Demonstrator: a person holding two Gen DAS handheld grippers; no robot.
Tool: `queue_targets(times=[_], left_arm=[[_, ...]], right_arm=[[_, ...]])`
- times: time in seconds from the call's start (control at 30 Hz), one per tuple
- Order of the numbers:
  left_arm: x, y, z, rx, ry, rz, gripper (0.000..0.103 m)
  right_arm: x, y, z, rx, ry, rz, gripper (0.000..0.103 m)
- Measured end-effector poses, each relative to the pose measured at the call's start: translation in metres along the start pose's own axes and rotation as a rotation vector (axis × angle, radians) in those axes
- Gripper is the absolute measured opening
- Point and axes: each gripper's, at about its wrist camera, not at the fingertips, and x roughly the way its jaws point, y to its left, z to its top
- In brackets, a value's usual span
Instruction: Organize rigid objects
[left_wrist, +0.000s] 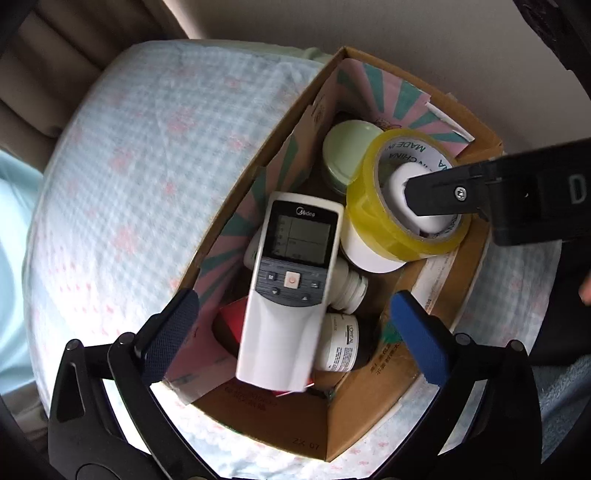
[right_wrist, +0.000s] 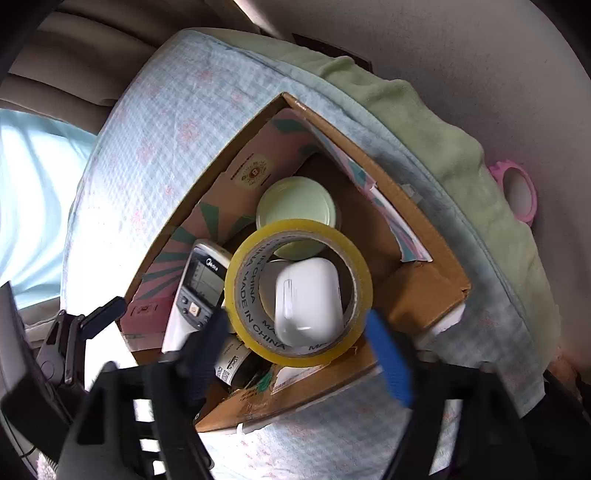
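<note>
An open cardboard box (left_wrist: 236, 221) holds a white remote (left_wrist: 291, 288), a yellow tape roll (left_wrist: 369, 206), a green-lidded jar (left_wrist: 347, 147), white bottles (left_wrist: 340, 343) and a red box (left_wrist: 231, 317). My left gripper (left_wrist: 295, 332) hangs open over the box. The remote lies between its blue pads, which do not touch it. My right gripper (right_wrist: 299, 354) is open just above the tape roll (right_wrist: 295, 225). A white earbud case (right_wrist: 306, 299) stands inside the roll's ring, free of the pads. One black finger (left_wrist: 443, 192) of the right gripper crosses the roll in the left wrist view.
The box (right_wrist: 424, 295) sits on a cushion covered with pale blue checked cloth (left_wrist: 147, 166). A green towel (right_wrist: 424, 122) drapes the cushion's far edge, with a pink ring (right_wrist: 517, 192) beyond it. Beige upholstery (left_wrist: 55, 74) rises at the back left.
</note>
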Motion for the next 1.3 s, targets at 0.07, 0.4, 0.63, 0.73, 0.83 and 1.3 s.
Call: queue_targets(times=[0.07,0.4,0.63,0.73,0.83,1.3], left_arm=[[0.001,0.002,-0.001,-0.004,-0.003,0.012,0.103],[0.001,0.008,-0.020,-0.043,0.039,-0.006,0.103],[-0.024,0.007,-0.031,-0.054,0.010,-0.006,0.103],[-0.043,0.003,-0.034,-0.053,-0.010,0.004,0.103],[-0.063,0.003,-0.037,-0.061,-0.041,0.011,0.103],[-0.232,0.022,-0.136,-0.321,-0.275,0.082,0.103]], right_arm=[[-0.001,0.000,0.001,0.001,0.001,0.043,0.103],[-0.007,0.001,0.001,0.027,-0.010,0.039,0.103],[-0.022,0.006,-0.008,0.024,-0.040,0.047,0.103],[-0.031,0.009,-0.015,0.020,-0.044,0.048,0.103],[-0.048,0.016,-0.024,0.002,-0.066,0.051,0.103],[-0.172,0.099,-0.107,-0.298,-0.302,0.055,0.103]])
